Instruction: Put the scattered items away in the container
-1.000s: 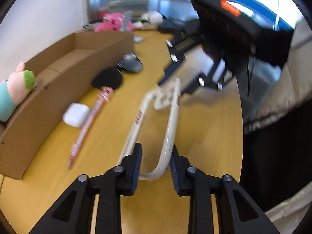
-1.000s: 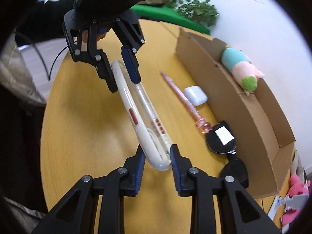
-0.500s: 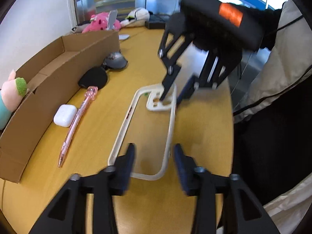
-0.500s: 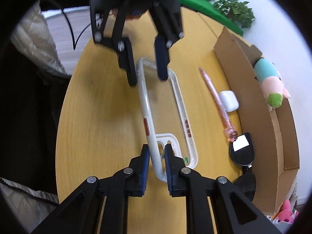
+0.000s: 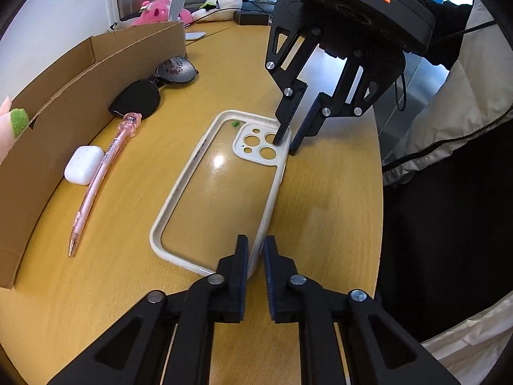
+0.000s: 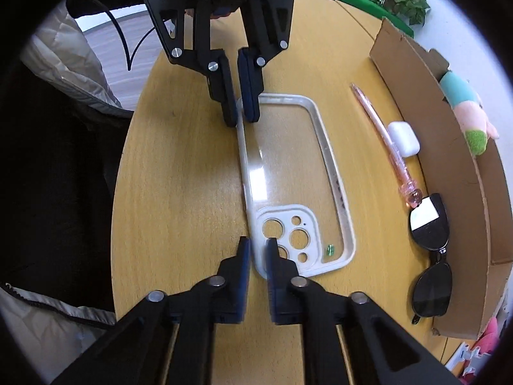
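Observation:
A clear phone case (image 5: 218, 189) with a white rim lies flat on the yellow wooden table. My left gripper (image 5: 255, 247) is closing its jaws on the rim at the case's plain end, and the pads pinch it. My right gripper (image 6: 258, 250) is closing on the same long side of the phone case (image 6: 288, 166) by the camera cut-outs, with the rim between its pads. Each view shows the other gripper at the far end: right gripper (image 5: 285, 142), left gripper (image 6: 240, 118). The cardboard box (image 5: 64, 96) stands along the table's side.
Between case and cardboard box (image 6: 449, 128) lie a pink pen (image 5: 99, 179), a white earbud case (image 5: 84, 165) and black sunglasses (image 5: 141, 102). A plush toy (image 6: 465, 106) sits in the box. The table edge (image 5: 380, 192) and a person's jacket are close beside the case.
The case was held tilted up on edge and now lies flat on the table. The left jaws opened wide, then closed on the rim. The right jaws narrowed onto the rim.

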